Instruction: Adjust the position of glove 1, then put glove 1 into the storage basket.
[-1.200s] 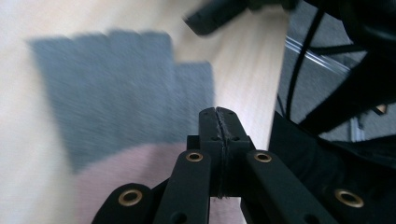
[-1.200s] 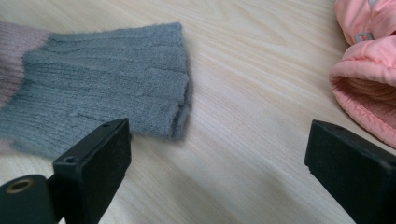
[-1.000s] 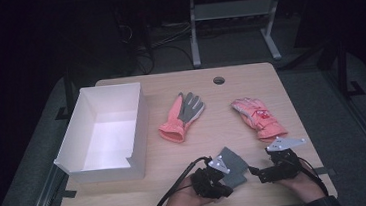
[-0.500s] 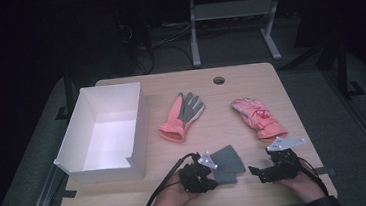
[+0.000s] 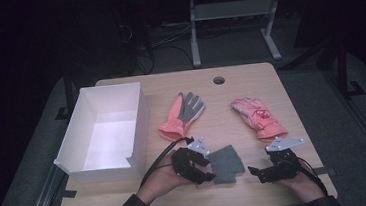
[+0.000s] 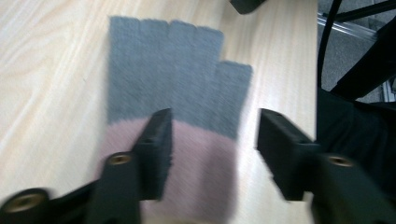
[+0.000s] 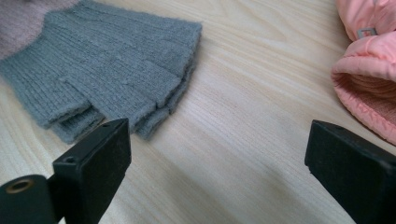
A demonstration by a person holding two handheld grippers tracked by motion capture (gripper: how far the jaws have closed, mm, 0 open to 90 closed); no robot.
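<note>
At the left of the high view a white box (image 5: pixel 104 135) sat open-topped on the wooden table (image 5: pixel 222 114), with nothing inside it; it looked placed there to receive the gloves. Right of it, near the frame's centre, a coral glove with a grey palm (image 5: pixel 182 114) lay flat, fingers pointing to the top of the frame.

Below that, in the lower middle, the left gripper (image 5: pixel 203 170) was at the cuff end of a grey fingerless glove (image 5: pixel 226 163). Its jaws had just been opening, and in the left gripper view they stood apart over the glove's pinkish cuff (image 6: pixel 196 172), one jaw above the cuff and the other beyond the glove's edge over bare wood, neither pressing on the cloth. The glove lay flat on the table, so this seemed a release rather than a hold.

Farther right, the right gripper (image 5: pixel 261 172) rested low near the table's front edge, pointed at the grey glove's finger end (image 7: pixel 112 79), jaws wide apart and empty, probably waiting its turn. Above it, at the right of the frame, lay a pink padded glove (image 5: pixel 258 118).
</note>
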